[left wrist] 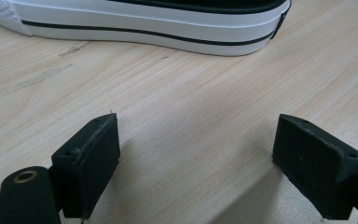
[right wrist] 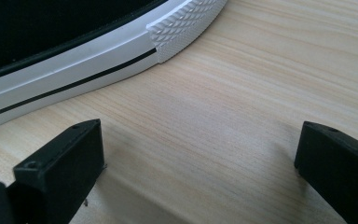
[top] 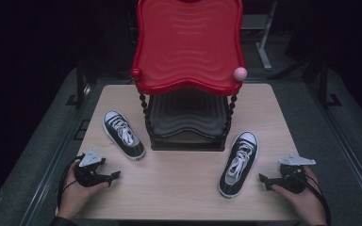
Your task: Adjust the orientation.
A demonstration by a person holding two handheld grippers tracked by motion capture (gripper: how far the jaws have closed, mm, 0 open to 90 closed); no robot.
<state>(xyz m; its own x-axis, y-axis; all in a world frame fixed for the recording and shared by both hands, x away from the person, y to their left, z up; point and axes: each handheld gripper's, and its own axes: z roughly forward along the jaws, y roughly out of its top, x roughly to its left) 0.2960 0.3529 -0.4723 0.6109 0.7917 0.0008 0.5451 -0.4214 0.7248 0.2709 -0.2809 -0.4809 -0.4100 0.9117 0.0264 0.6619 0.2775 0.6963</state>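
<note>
Two black canvas sneakers with white soles and laces lie on the wooden table (top: 179, 179). The left sneaker (top: 124, 134) lies left of the rack, and its white sole (left wrist: 158, 23) crosses the top of the left gripper view. The right sneaker (top: 239, 162) lies right of the rack, with its ribbed white toe bumper (right wrist: 182, 28) in the right gripper view. My left gripper (top: 114, 175) (left wrist: 205, 154) rests low near the front left, open, with bare wood between its jaws. My right gripper (top: 263, 180) (right wrist: 196, 163) sits just right of the right sneaker, open and holding nothing.
A two-tier rack stands at the middle back: a wavy red top tray (top: 188, 82) on black beaded posts over a dark lower tray (top: 188, 134). A pink ball (top: 240, 73) caps its right front corner. Dark floor surrounds the table.
</note>
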